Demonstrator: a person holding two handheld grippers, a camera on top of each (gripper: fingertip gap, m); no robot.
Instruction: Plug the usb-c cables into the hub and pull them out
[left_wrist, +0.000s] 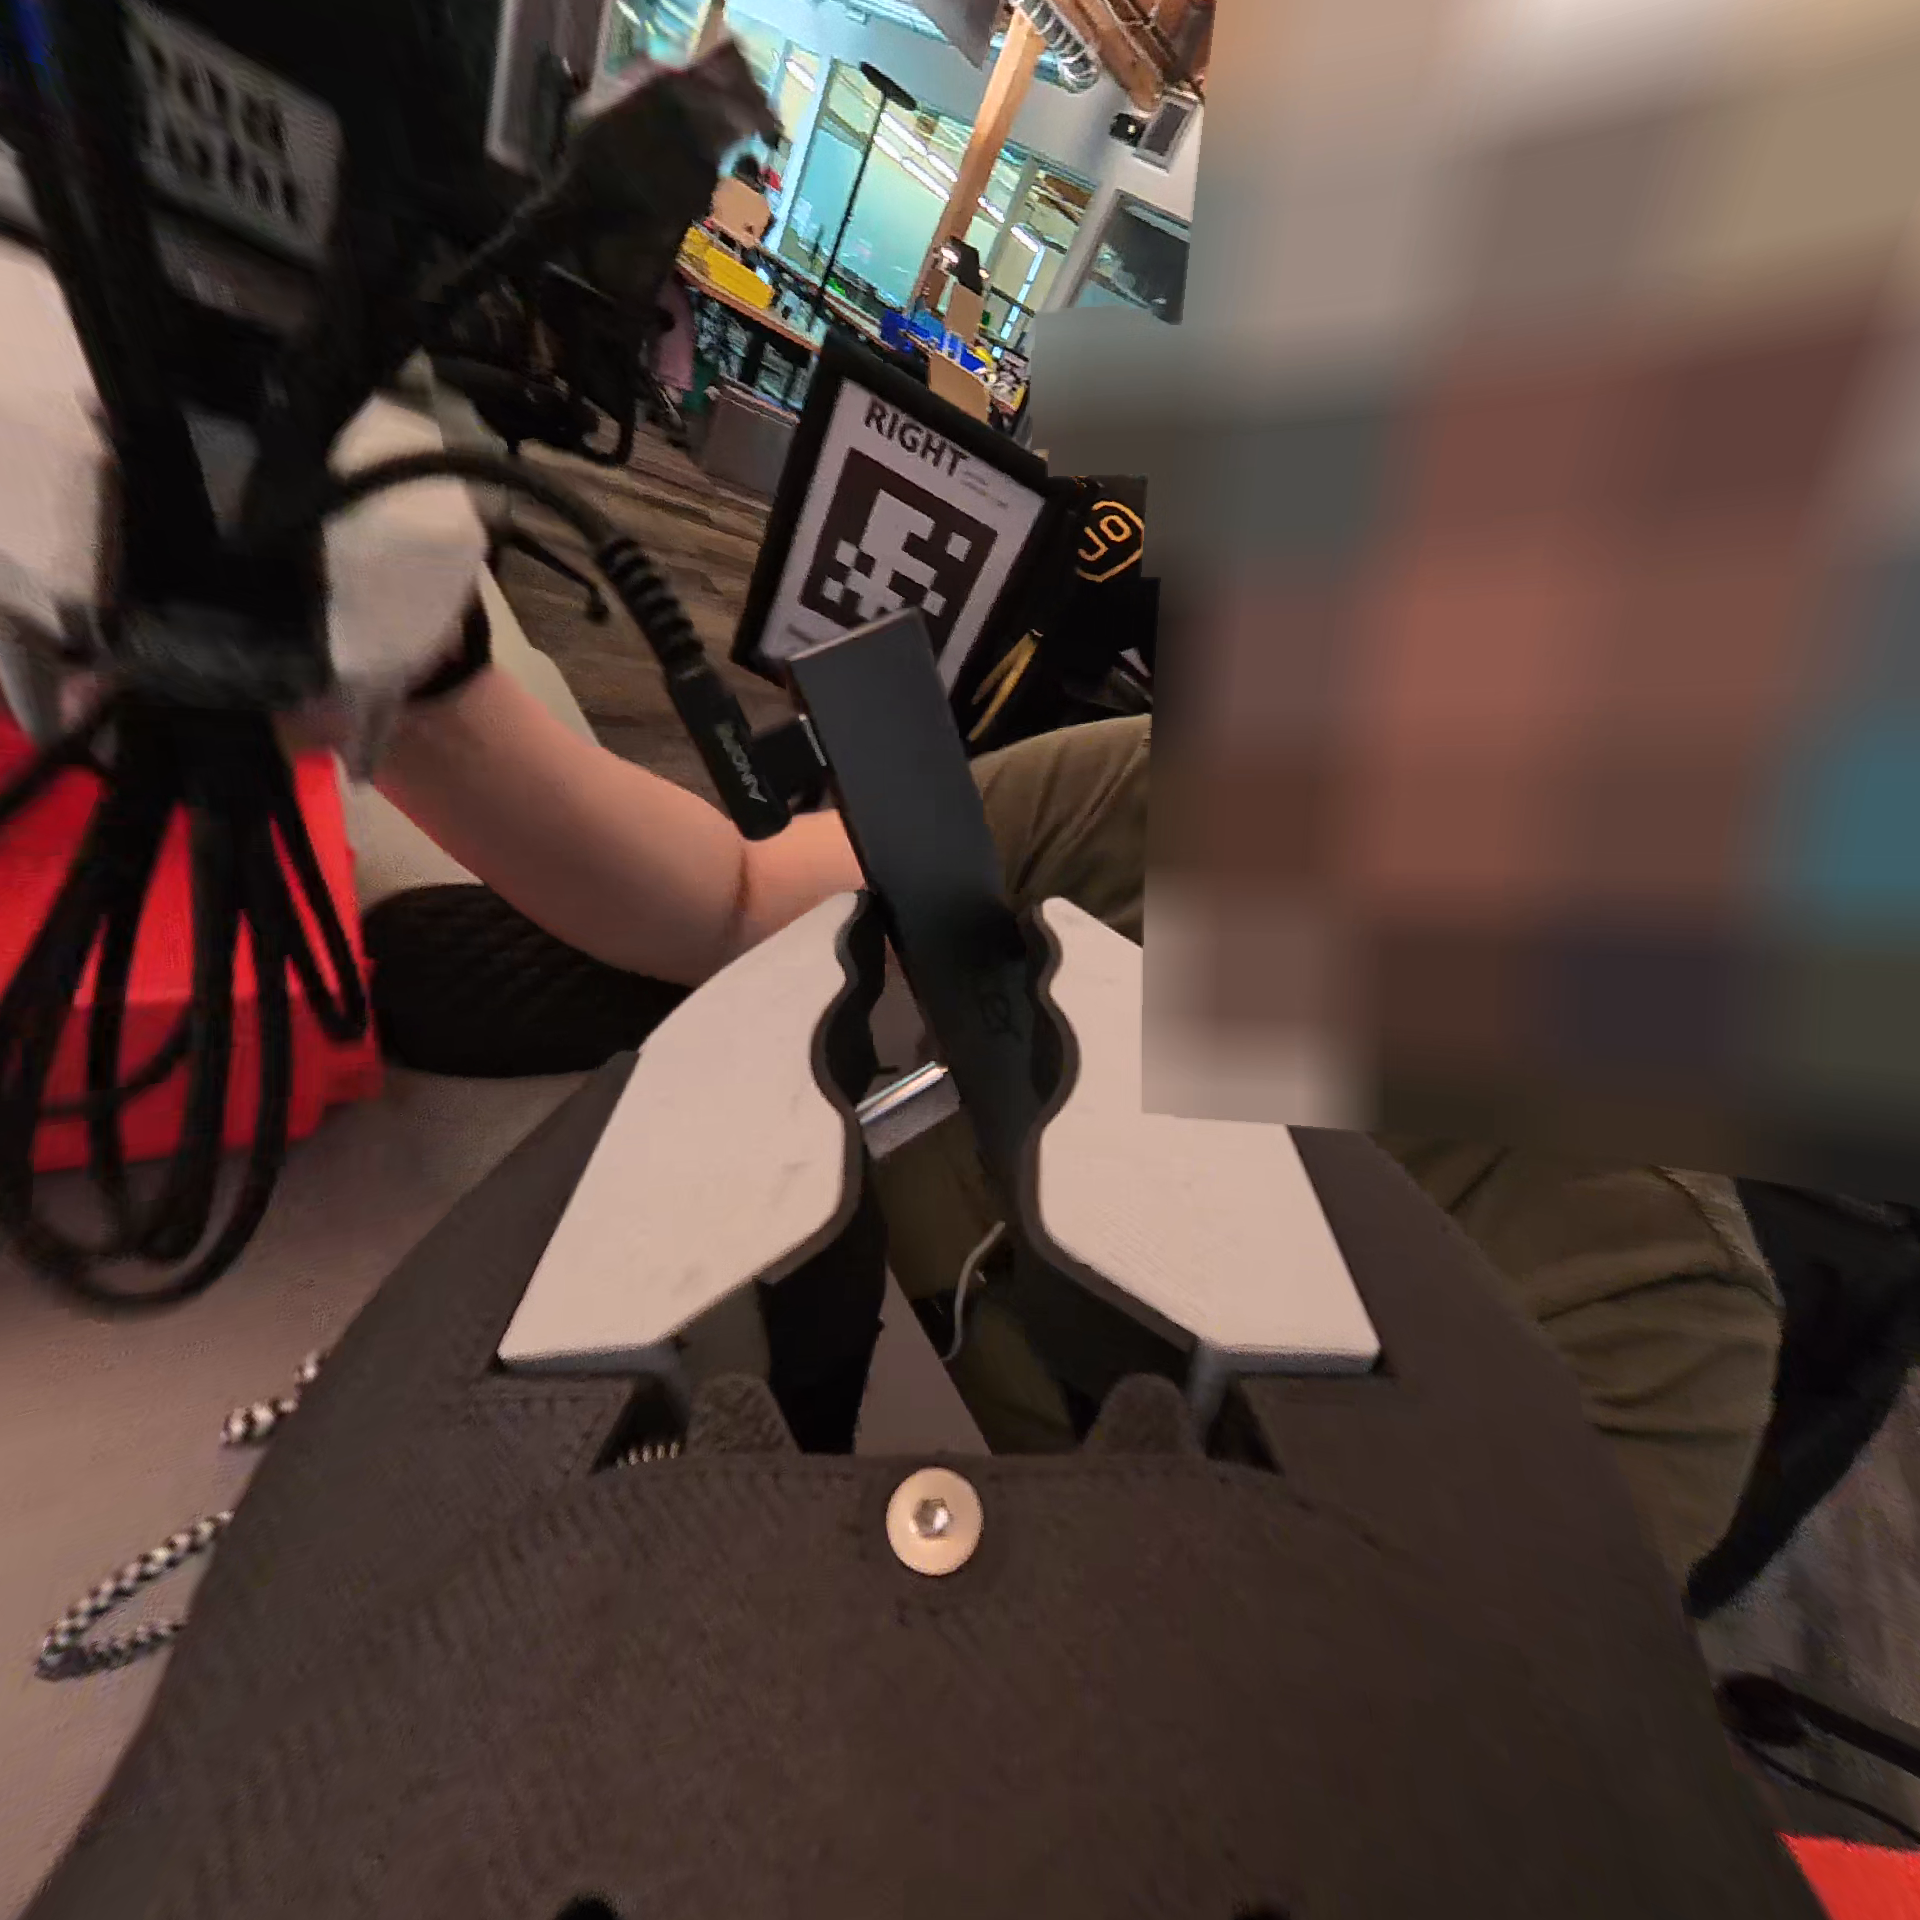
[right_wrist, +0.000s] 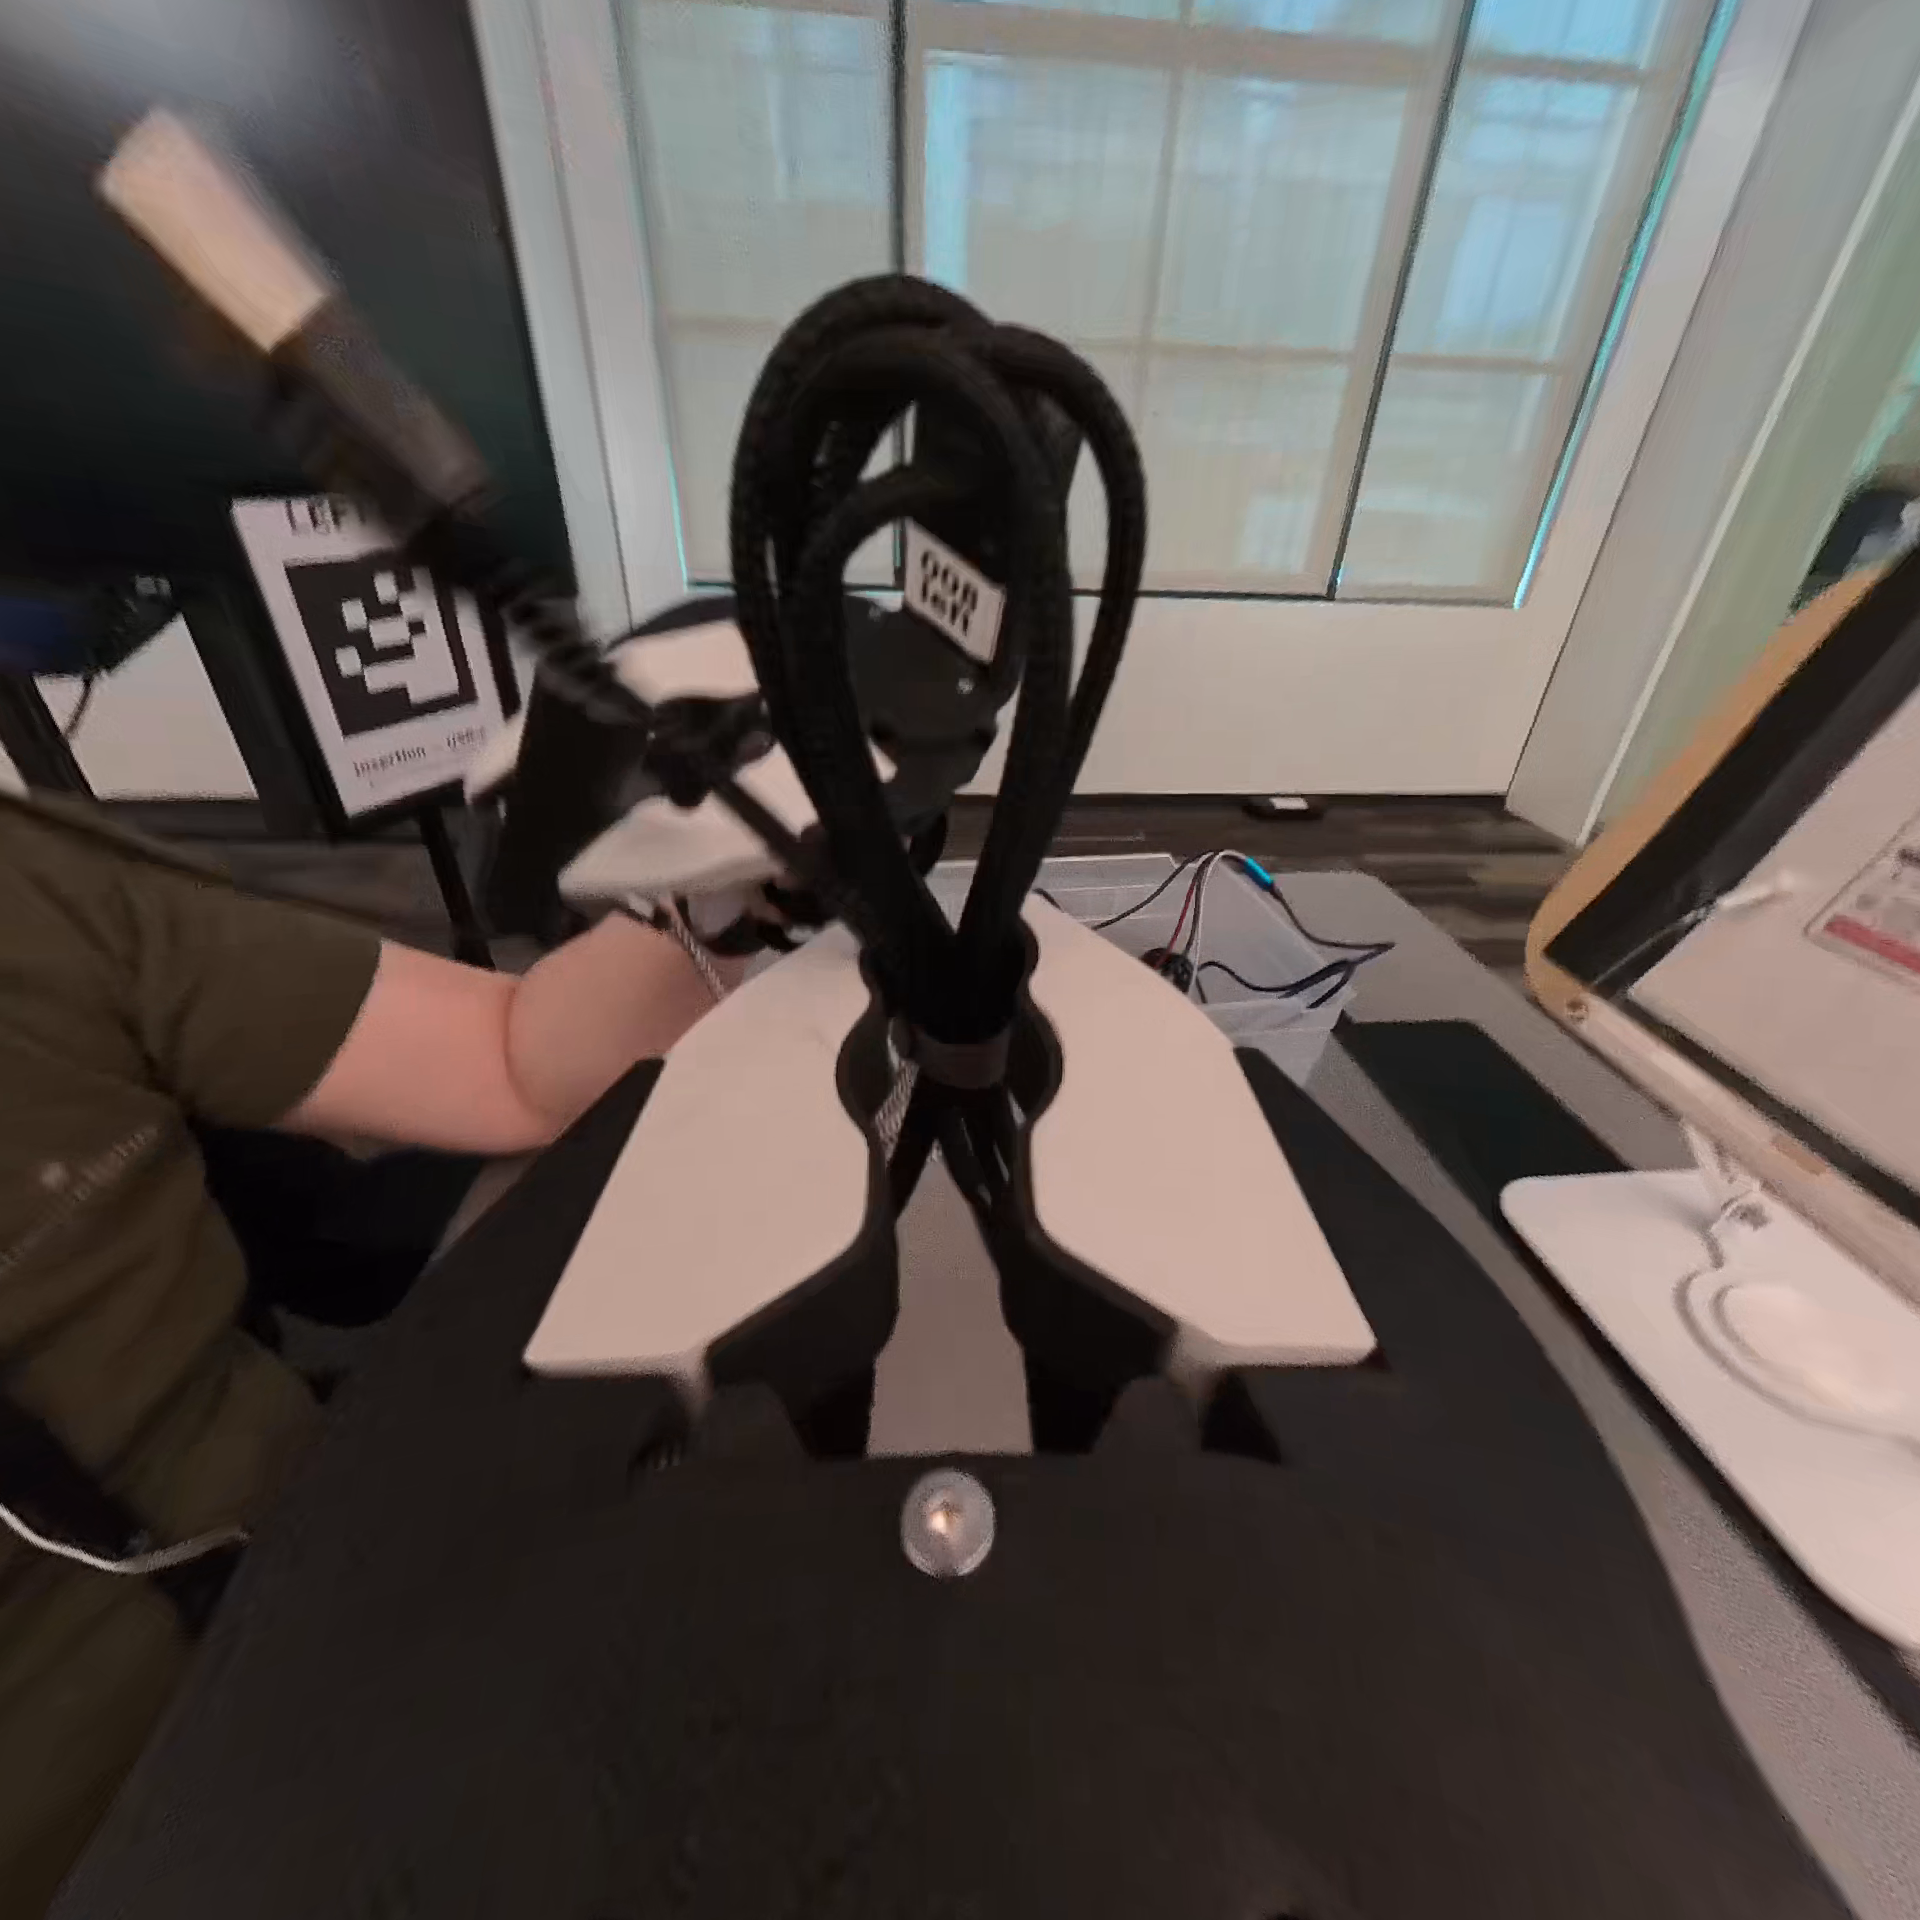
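My left gripper (left_wrist: 951, 920) is shut on a dark grey hub (left_wrist: 904, 790) and holds it upright above the table. A black USB-C plug (left_wrist: 753, 764) with a ribbed strain relief sits in the hub's left side near its top. Its cable runs up and left to a bundle of black braided cable (left_wrist: 218, 914). My right gripper (right_wrist: 940, 935) is shut on this bundle (right_wrist: 925, 582) just above its strap, with the loops standing up. The right gripper also shows blurred in the left wrist view (left_wrist: 395, 540). The left gripper shows blurred in the right wrist view (right_wrist: 675, 821).
A red box (left_wrist: 62, 935) stands at the left, and a black-and-white braided cable (left_wrist: 135, 1579) lies on the grey table. A clear bin with wires (right_wrist: 1236, 945) and a white tray (right_wrist: 1714, 1351) stand at the right. The person's forearm (right_wrist: 457, 1049) reaches across.
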